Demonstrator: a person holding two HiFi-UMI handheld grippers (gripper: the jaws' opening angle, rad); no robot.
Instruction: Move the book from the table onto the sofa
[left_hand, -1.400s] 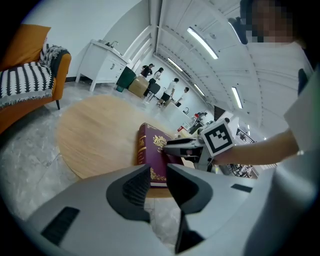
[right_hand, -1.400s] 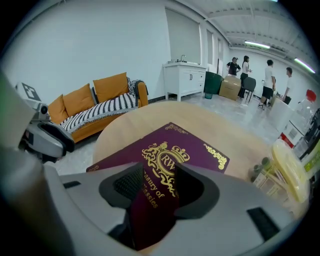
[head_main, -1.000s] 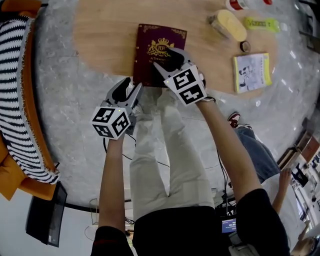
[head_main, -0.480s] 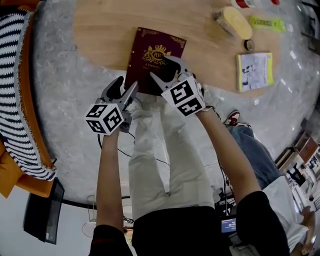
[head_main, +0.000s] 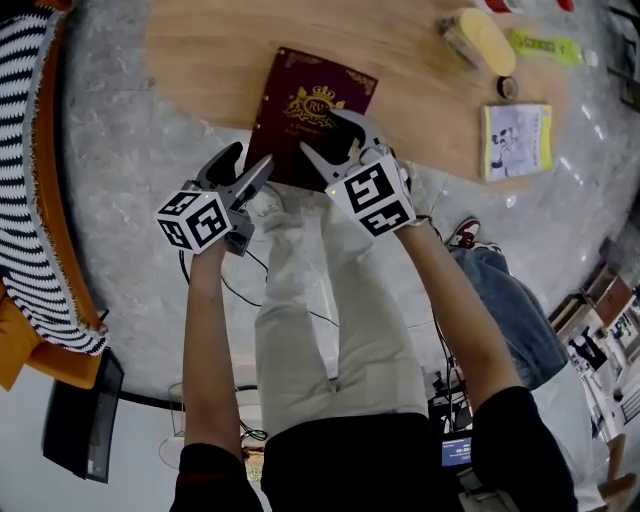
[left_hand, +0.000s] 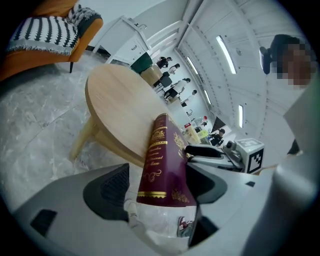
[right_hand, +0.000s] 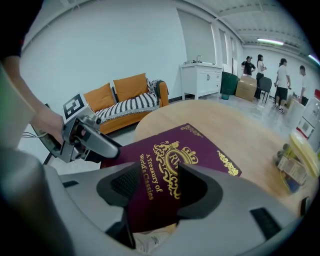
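Observation:
A maroon book with gold lettering (head_main: 300, 95) lies on the round wooden table (head_main: 200, 50), its near end past the table edge. My right gripper (head_main: 325, 135) is over that near end, jaws spread apart, with the cover (right_hand: 200, 150) showing between them; no clamp on it shows. My left gripper (head_main: 250, 160) is at the book's near left corner. Its jaws have just been opening. The spine (left_hand: 160, 150) stands between them, with a gap to the left pad (left_hand: 112, 187). The orange sofa (right_hand: 125, 97) with a striped blanket (head_main: 35, 180) stands left of the table.
A yellow package (head_main: 480, 40), a green packet (head_main: 545, 45), a small tape roll (head_main: 508, 88) and a thin booklet (head_main: 522, 140) lie on the table's right part. A white cabinet (right_hand: 202, 77) and several people (right_hand: 280, 75) are far behind. Another person's shoe (head_main: 465, 235) shows on the marble floor.
My left gripper has shifted left and lower beside the book's corner, and its jaws stand wider. The book's near end has come slightly further over the table edge with the right gripper.

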